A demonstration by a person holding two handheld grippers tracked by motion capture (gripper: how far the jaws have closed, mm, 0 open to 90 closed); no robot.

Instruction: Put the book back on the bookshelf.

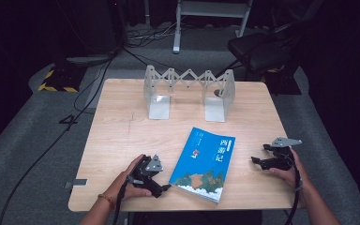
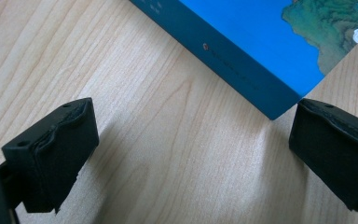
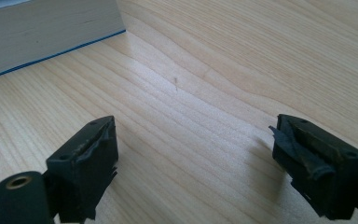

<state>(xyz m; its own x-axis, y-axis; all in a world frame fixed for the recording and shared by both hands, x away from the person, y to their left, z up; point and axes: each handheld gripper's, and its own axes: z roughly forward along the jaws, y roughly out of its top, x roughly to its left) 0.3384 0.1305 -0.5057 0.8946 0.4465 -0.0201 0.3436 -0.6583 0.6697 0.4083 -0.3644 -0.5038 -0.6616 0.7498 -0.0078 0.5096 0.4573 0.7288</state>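
While the book (image 1: 204, 164) lies flat between my left gripper (image 1: 165, 188) and right gripper (image 1: 258, 155), both spread empty, nothing's gripped; the bookstand (image 1: 189, 91) beyond waits unfilled.

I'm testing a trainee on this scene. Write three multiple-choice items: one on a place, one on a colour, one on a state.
1. Where does the book lie?
A. Between the two tools, flat on the table
B. Upright in the rack
C. On the floor

2. What colour is most of the book's cover?
A. Red
B. Blue
C. Yellow

3. How does the left tool stand?
A. Shut on the book
B. Shut with nothing in it
C. Open, holding nothing

Key: 1 A, the high view shows the book flat with the left tool at one side and the right tool at the other. 2 B, the cover is blue with a green landscape at its near end. 3 C, the left gripper view shows bare table between wide jaws, the book's corner beyond them.
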